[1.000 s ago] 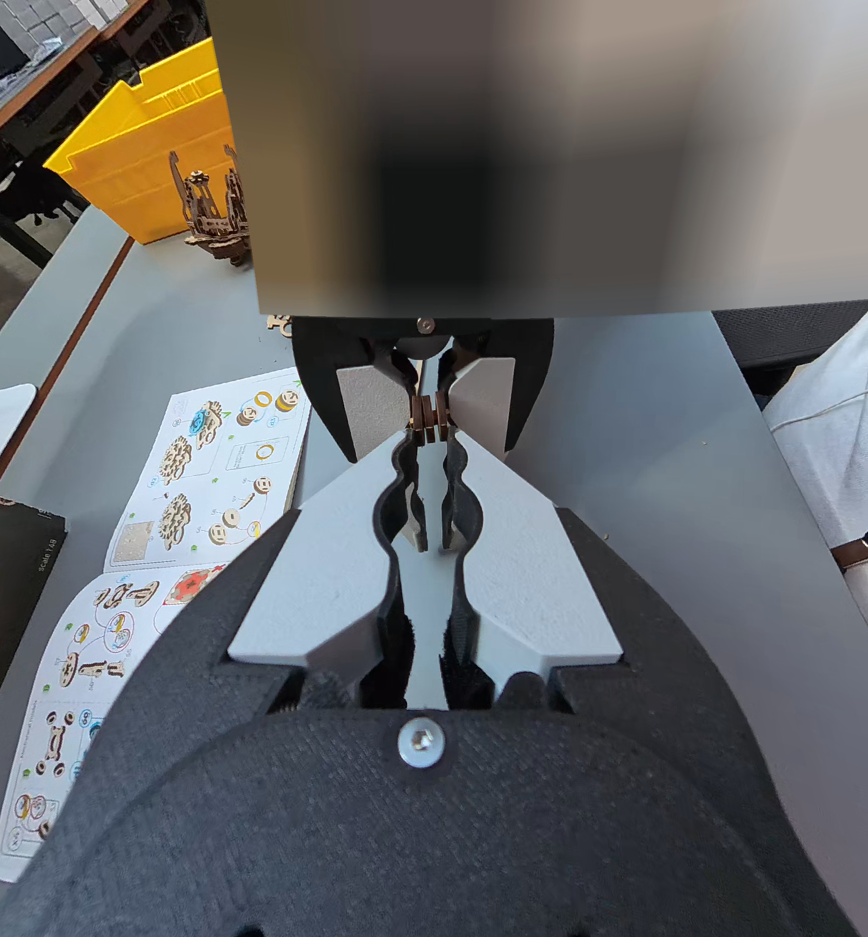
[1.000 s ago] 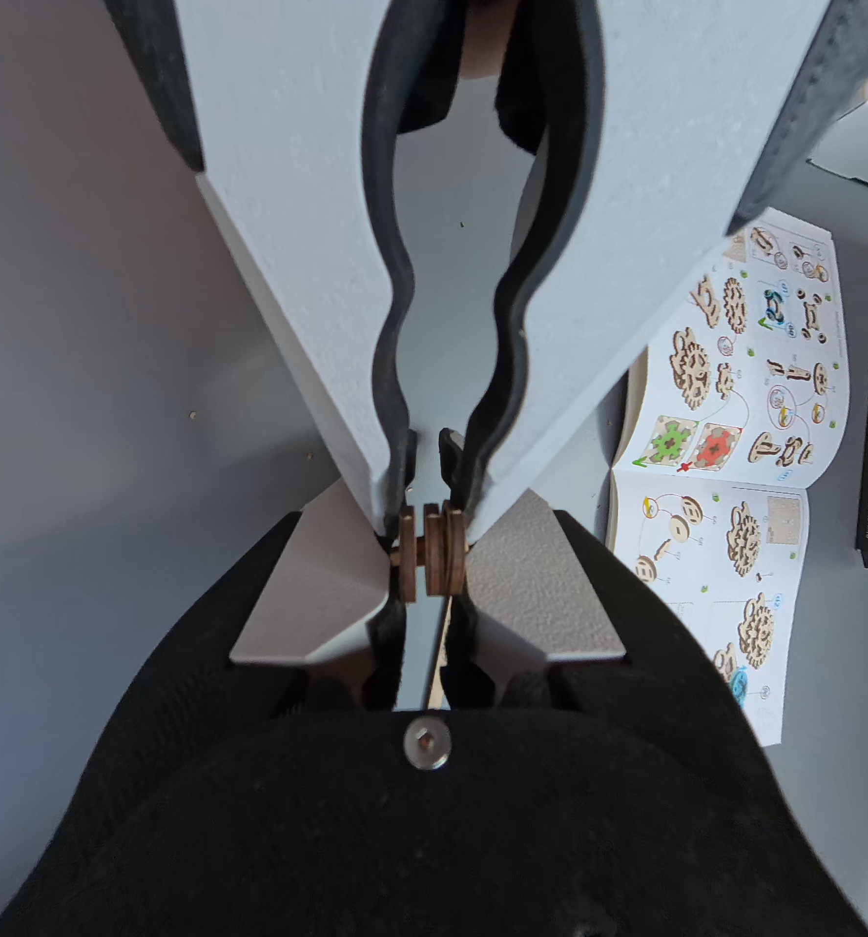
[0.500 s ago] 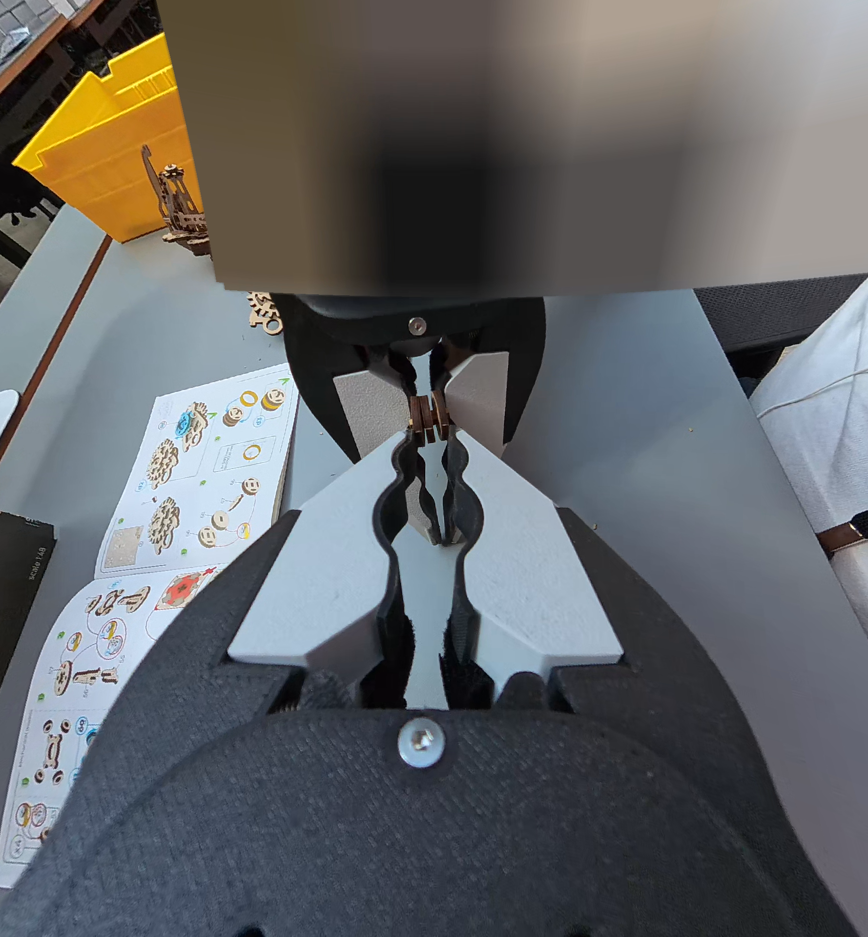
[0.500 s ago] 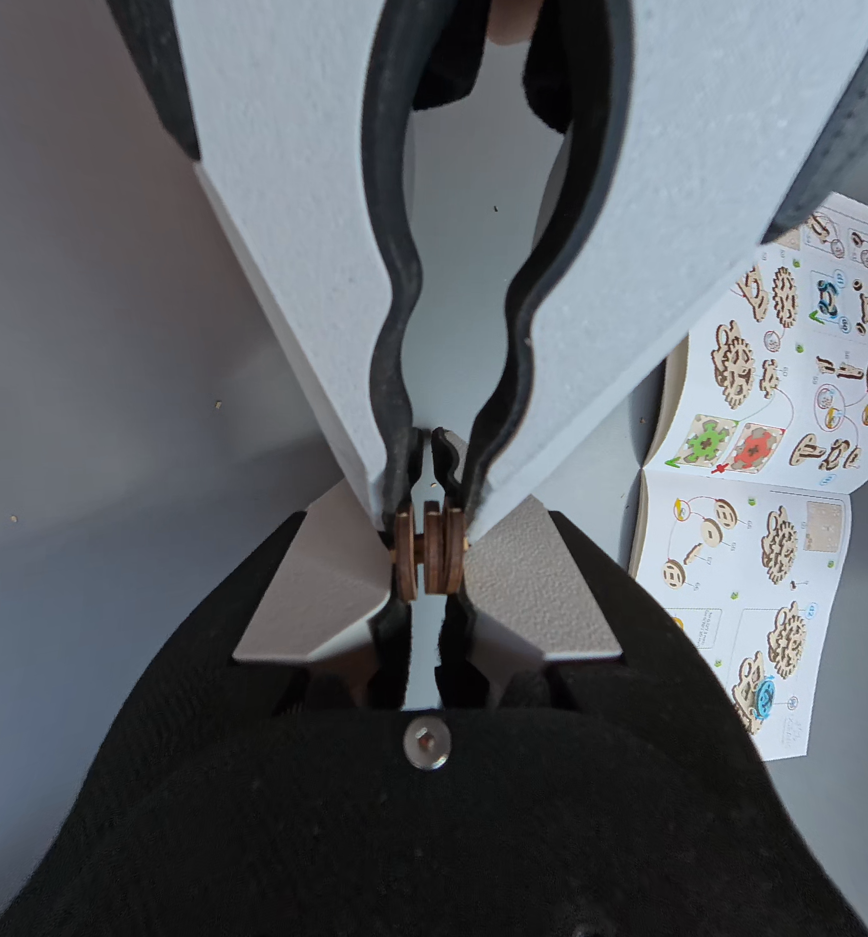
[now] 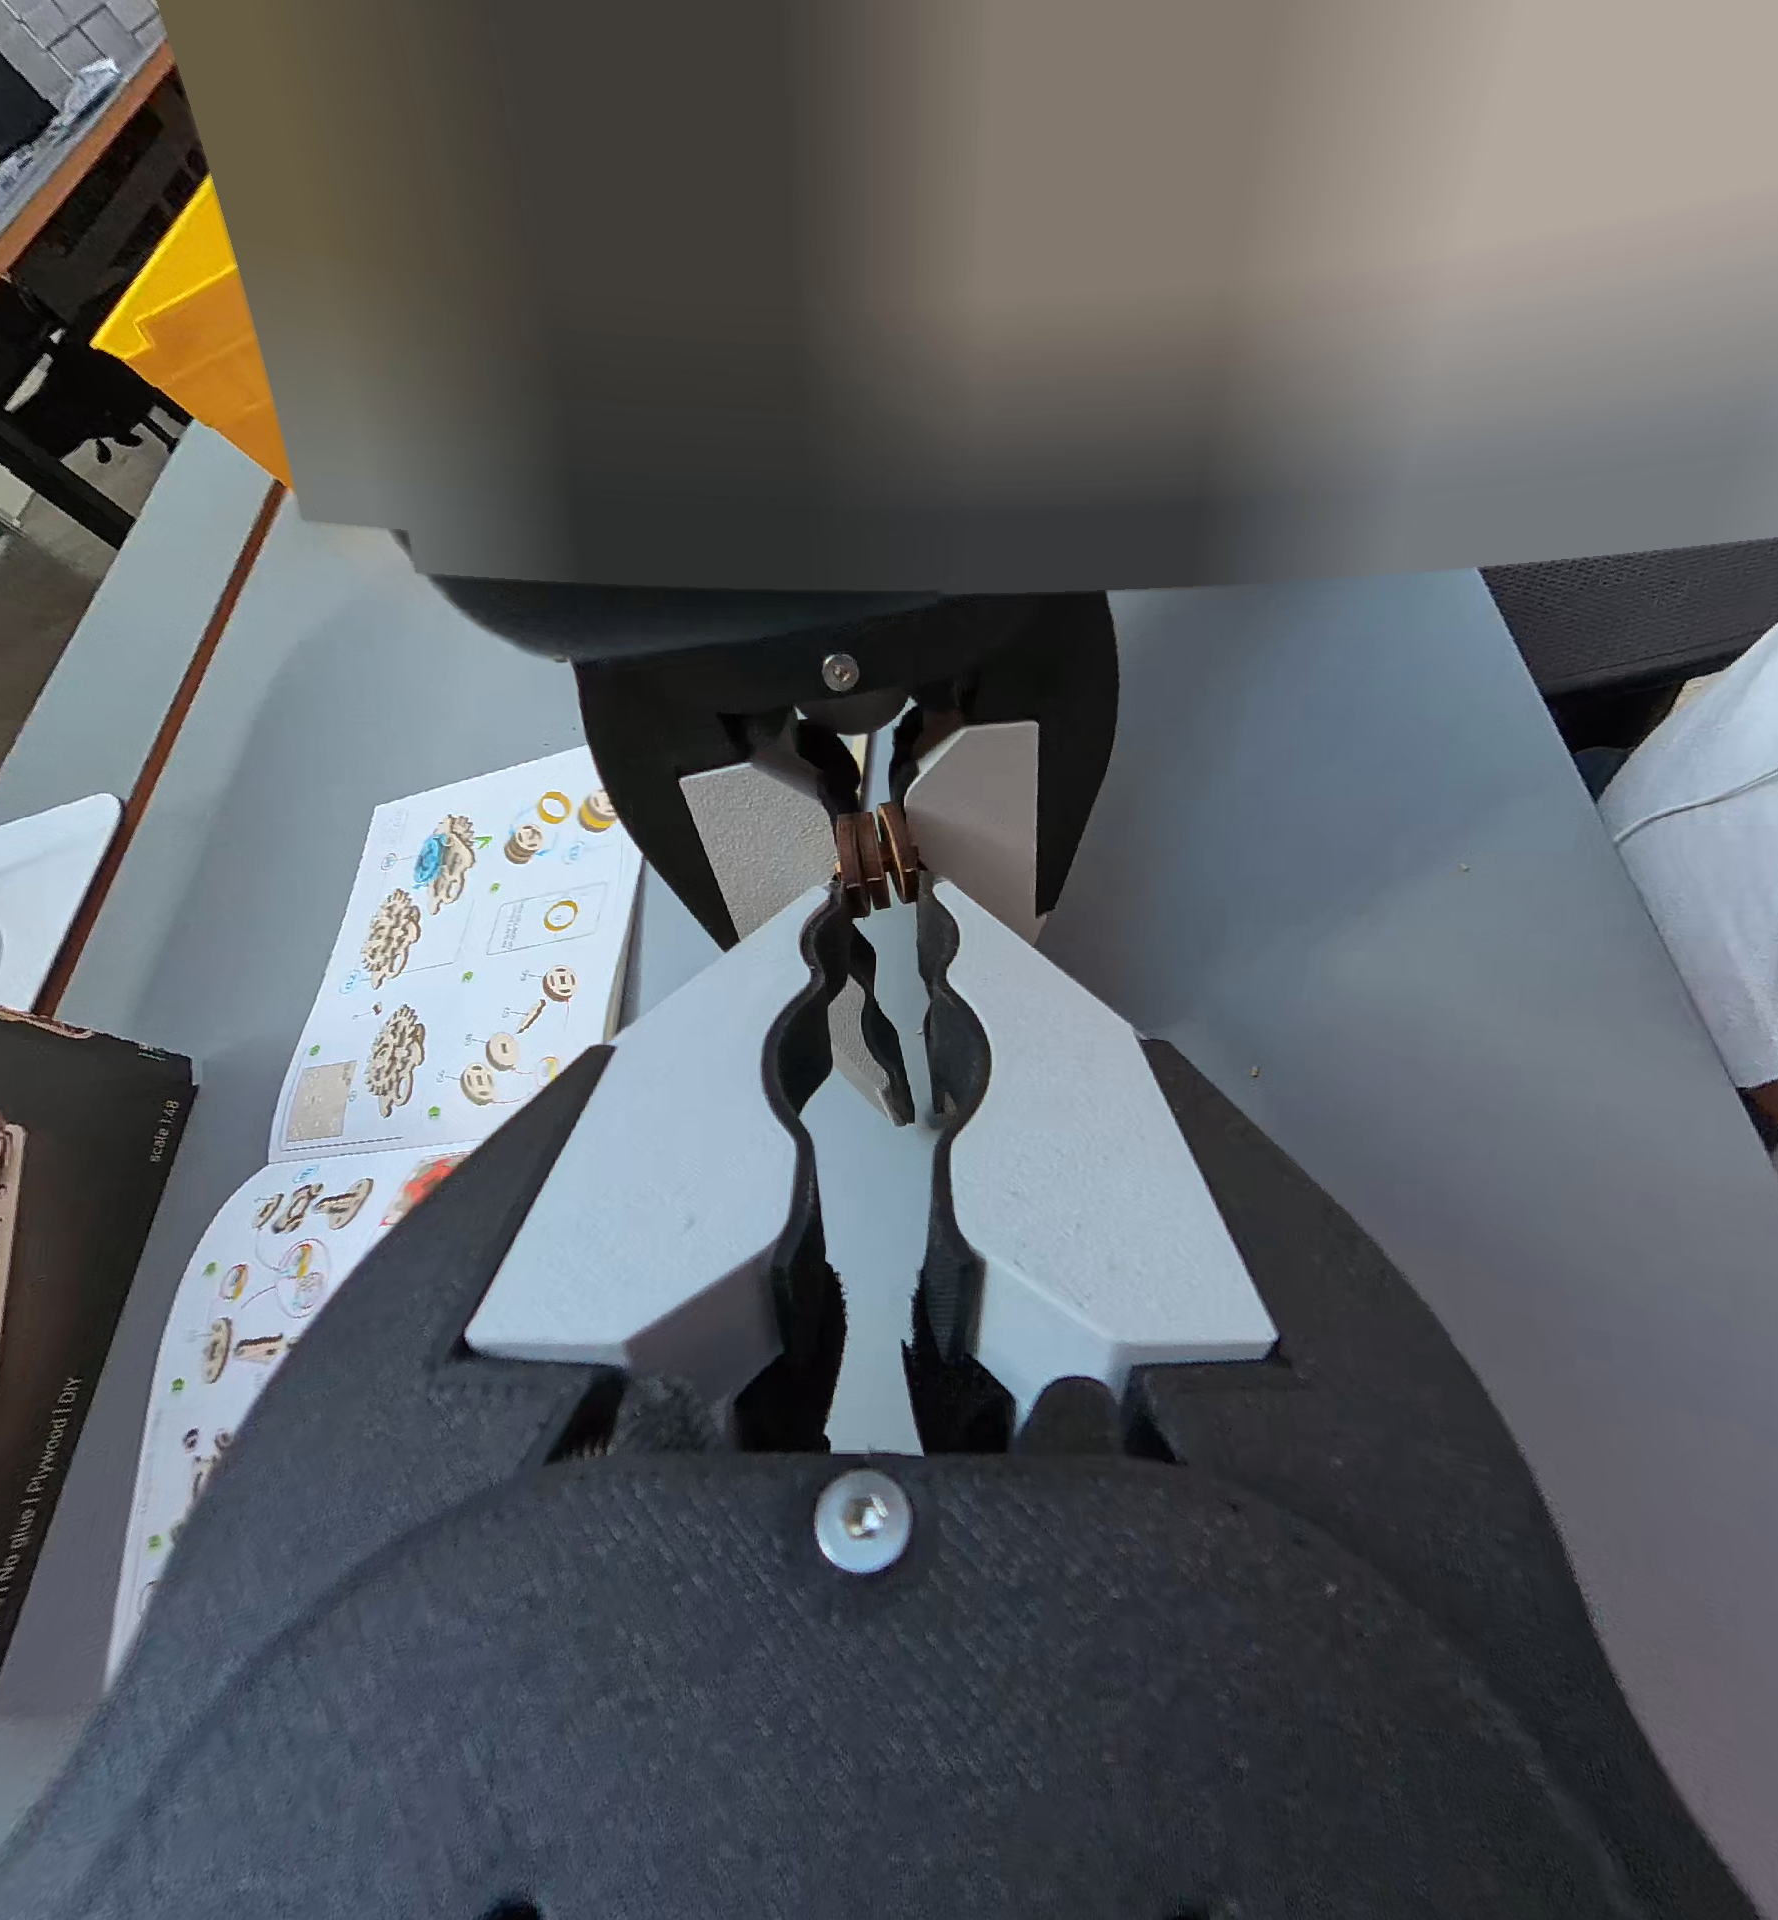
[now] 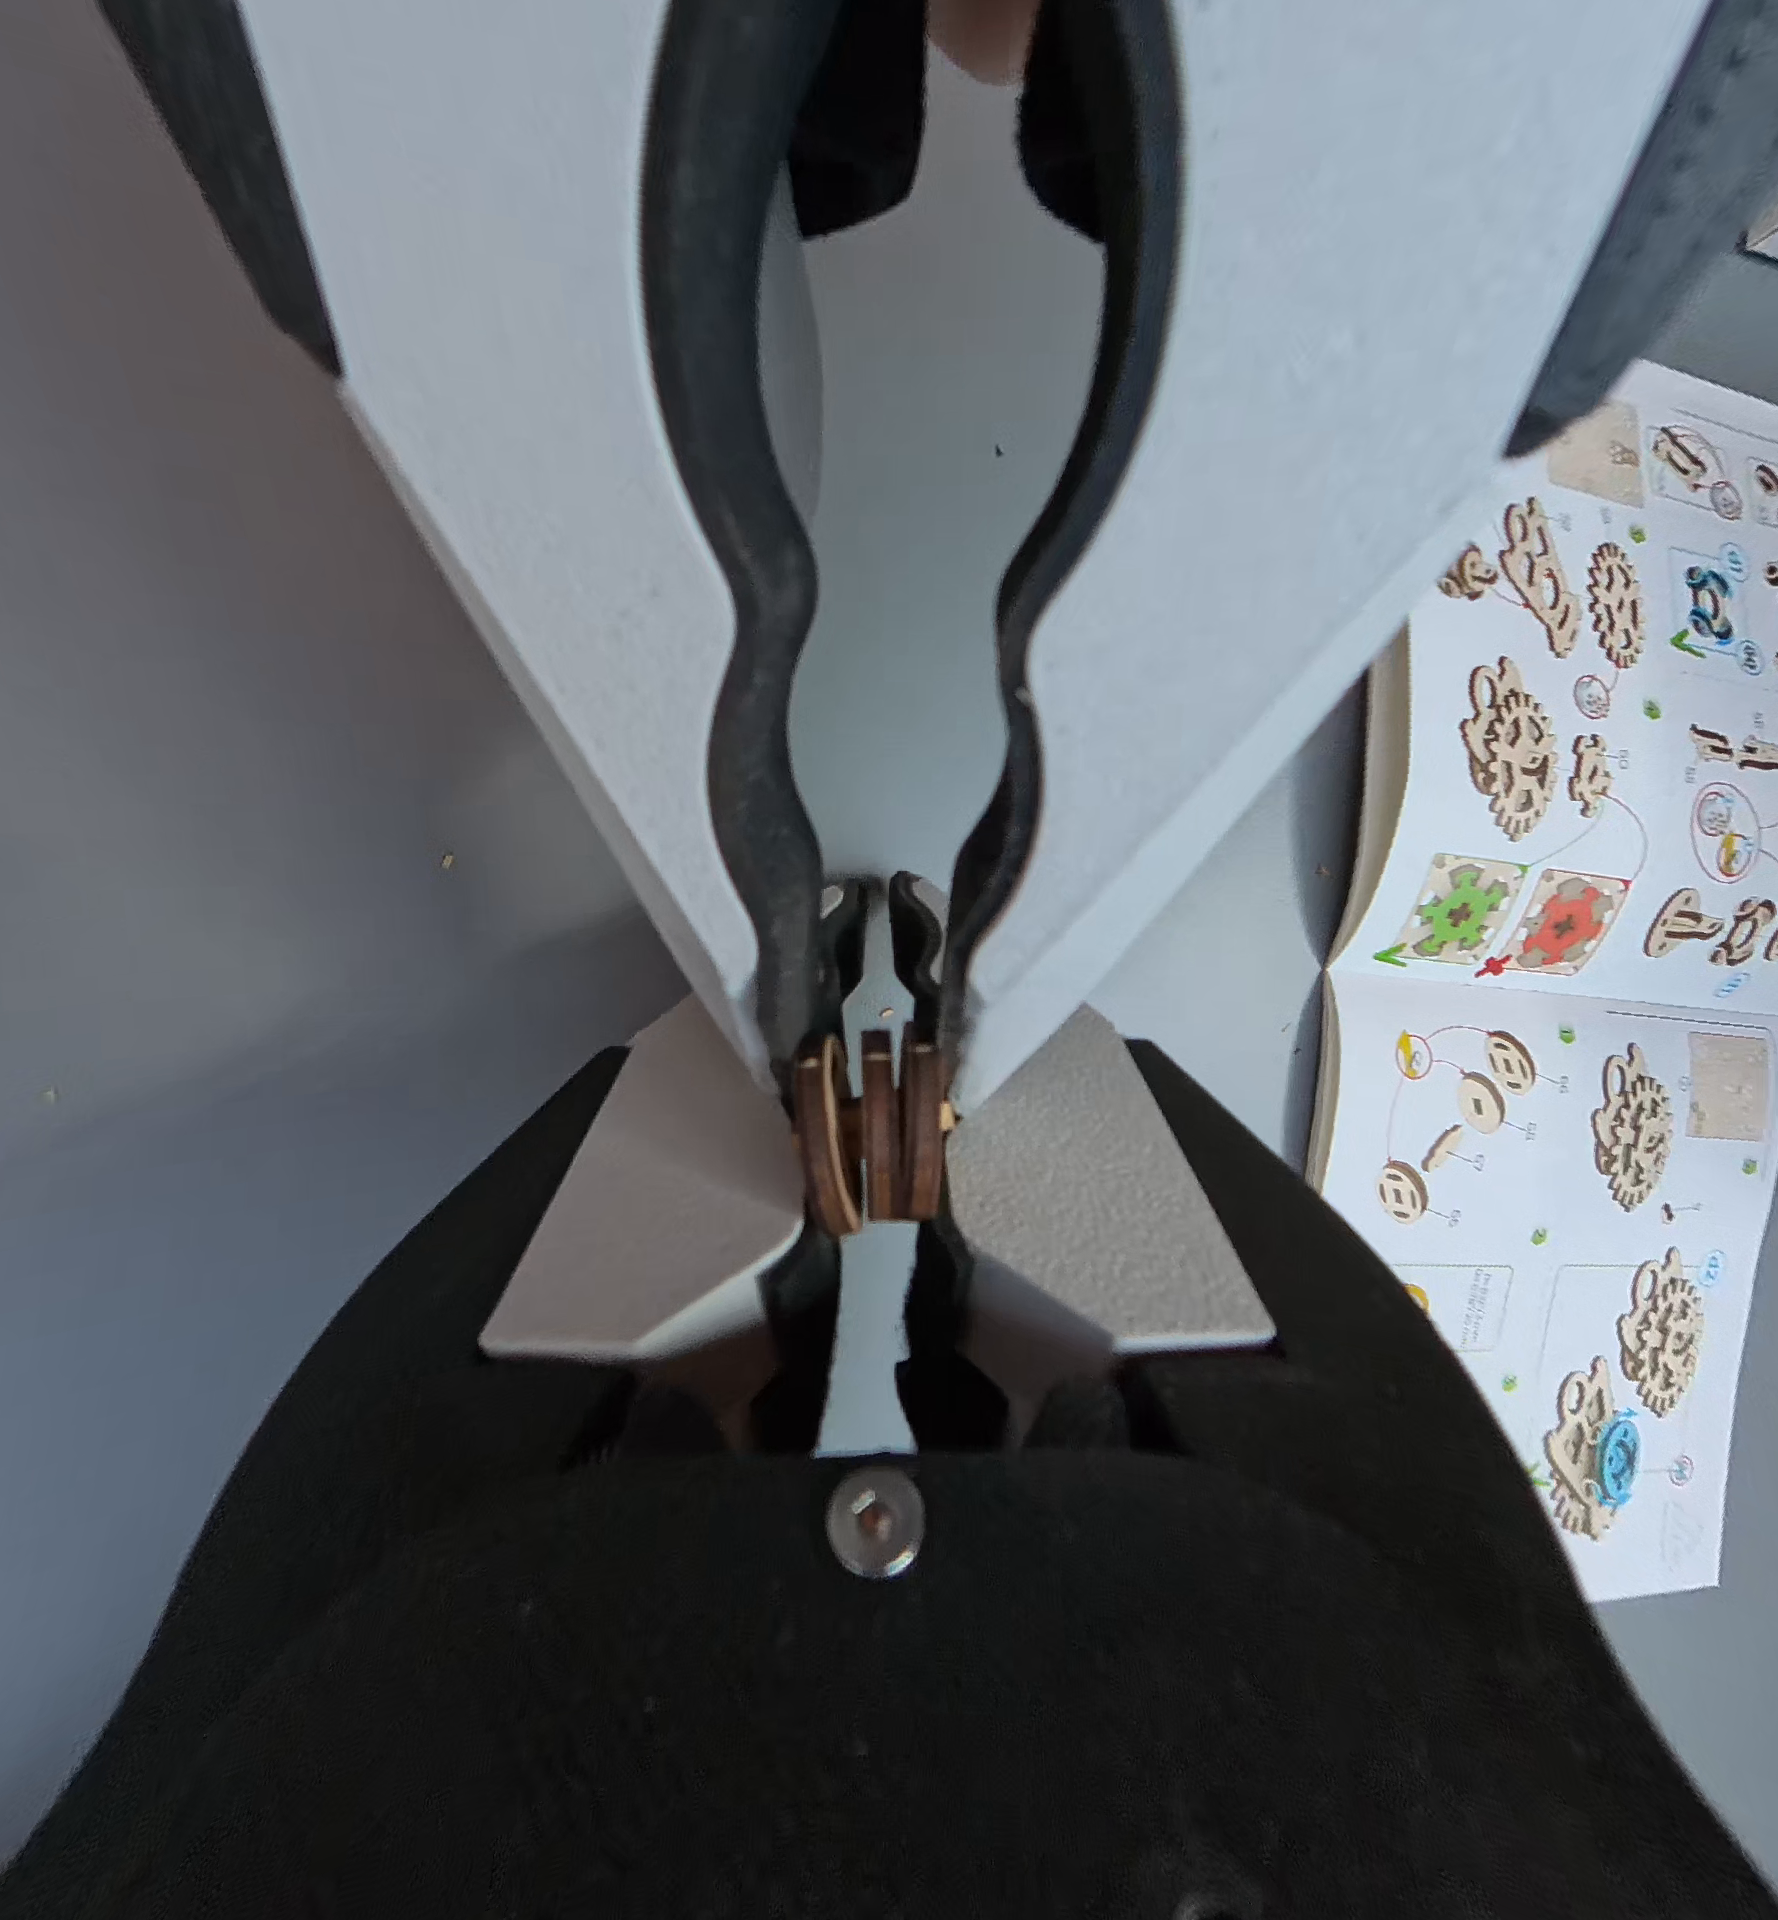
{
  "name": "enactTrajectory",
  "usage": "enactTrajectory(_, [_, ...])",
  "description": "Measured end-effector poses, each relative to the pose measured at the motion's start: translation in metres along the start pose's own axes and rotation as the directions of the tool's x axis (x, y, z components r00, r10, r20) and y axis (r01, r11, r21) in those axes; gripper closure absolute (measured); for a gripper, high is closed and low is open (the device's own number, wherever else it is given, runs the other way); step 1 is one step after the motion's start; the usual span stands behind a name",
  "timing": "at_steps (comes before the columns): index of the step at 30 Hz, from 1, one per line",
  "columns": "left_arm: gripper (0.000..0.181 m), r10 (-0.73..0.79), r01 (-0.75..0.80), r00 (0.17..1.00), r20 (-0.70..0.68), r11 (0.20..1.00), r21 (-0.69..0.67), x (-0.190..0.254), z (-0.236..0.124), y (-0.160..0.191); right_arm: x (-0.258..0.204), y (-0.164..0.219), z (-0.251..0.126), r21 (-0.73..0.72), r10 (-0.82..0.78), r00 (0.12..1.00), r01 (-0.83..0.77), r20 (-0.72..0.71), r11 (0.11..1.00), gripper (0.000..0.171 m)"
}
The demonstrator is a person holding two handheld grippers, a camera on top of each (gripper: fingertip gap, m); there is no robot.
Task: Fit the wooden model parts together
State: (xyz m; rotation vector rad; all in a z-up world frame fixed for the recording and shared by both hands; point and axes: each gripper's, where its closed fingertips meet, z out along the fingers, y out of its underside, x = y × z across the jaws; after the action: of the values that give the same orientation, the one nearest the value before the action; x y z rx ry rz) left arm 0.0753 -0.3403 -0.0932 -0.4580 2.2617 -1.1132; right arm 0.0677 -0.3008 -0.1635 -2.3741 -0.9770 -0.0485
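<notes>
A small stack of three brown wooden discs (image 5: 874,862) on a short axle is held in the air between the two grippers, which face each other tip to tip. My left gripper (image 5: 880,899) is shut, its fingertips pinching the stack from both sides. My right gripper (image 6: 880,914) is shut around the same stack (image 6: 869,1143), which sits deep between its fingers, near their base. In the right wrist view the left disc leans against the middle one. The right gripper also shows in the left wrist view (image 5: 911,1117), reaching in from the top.
An open instruction booklet (image 5: 469,935) lies on the grey table (image 5: 1332,831), also in the right wrist view (image 6: 1591,935). A black box (image 5: 23,1299) lies left of it. A yellow bin (image 5: 199,312) stands far left. A person's white clothing (image 5: 1747,831) is at the right. The grippers' ends are close to 8 cm from one another.
The left disc, which stood apart on the axle, now sits against the other two. Both grippers have stayed shut on the stack. The left wrist view has shifted, hiding the wooden model by the bin.
</notes>
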Motion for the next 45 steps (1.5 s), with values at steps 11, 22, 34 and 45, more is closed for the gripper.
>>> enactTrajectory(11, [0.170, 0.122, -0.120, 0.990, 0.067, 0.992, -0.035, -0.001, 0.003, 0.004, 0.013, 0.005, 0.001, -0.043, -0.102, 0.986, 0.097, -0.132, 0.994, 0.165])
enactTrajectory(22, [0.169, 0.156, -0.155, 0.975, 0.158, 0.988, -0.019, -0.010, 0.002, 0.000, 0.026, 0.012, -0.001, -0.060, -0.028, 0.982, 0.017, -0.188, 0.998, 0.165])
enactTrajectory(34, [0.170, 0.171, -0.167, 0.973, 0.158, 0.985, -0.038, -0.012, 0.004, 0.002, 0.024, 0.008, -0.002, -0.038, -0.005, 0.983, -0.002, -0.186, 0.999, 0.162])
enactTrajectory(45, [0.170, 0.185, -0.179, 0.965, 0.188, 0.983, -0.048, -0.011, 0.007, -0.001, 0.027, 0.014, -0.005, -0.068, -0.038, 0.974, 0.024, -0.223, 0.997, 0.165])
